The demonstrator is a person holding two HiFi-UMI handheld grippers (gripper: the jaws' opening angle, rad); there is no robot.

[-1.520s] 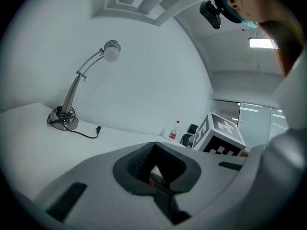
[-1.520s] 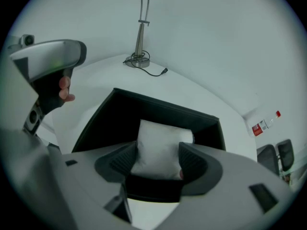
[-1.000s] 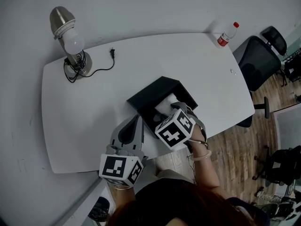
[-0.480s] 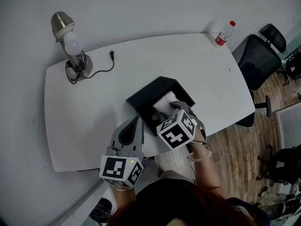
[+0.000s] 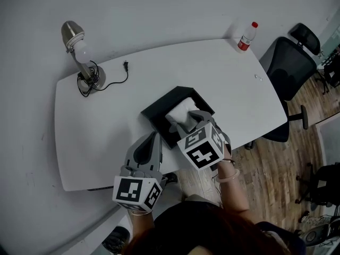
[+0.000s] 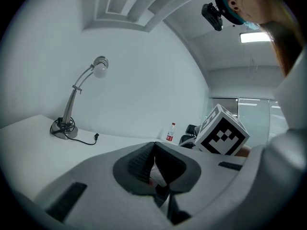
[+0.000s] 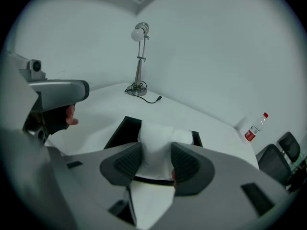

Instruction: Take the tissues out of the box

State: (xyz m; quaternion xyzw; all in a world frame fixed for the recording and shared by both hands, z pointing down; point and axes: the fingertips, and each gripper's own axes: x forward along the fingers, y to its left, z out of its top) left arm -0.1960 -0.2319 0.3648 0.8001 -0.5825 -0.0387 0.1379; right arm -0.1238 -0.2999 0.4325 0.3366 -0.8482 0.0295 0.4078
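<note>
- Right gripper [image 7: 156, 152]: jaws closed on the white tissues [image 7: 158, 133], one pad on each side of the wad. The wad appears to stand above the rim of the black box [image 7: 117, 131], which sits mid-table [image 5: 106, 137], near the person's edge.
- Left gripper [image 6: 154, 150]: jaws pressed together with nothing between them. It lies just beside the box's near corner, and contact with the box cannot be confirmed.
- Risk: the box lifts along with the tissues. Cause: nothing visibly holds it down, and a snug fit would drag it upward.
- Risk: the pile splits and part of it stays inside. Cause: the paper is soft and loose, and it is squeezed near its top only.
- Risk: sheets tear or slip from the pads. Cause: a quick or slanted pull against the box wall.
- Risk: the box slides off the near table edge. Cause: a pull toward the person rather than straight up.
- The lamp [image 5: 73, 34] and the bottle [image 5: 245, 36] stand well apart from the work and are judged no hazard.
</note>
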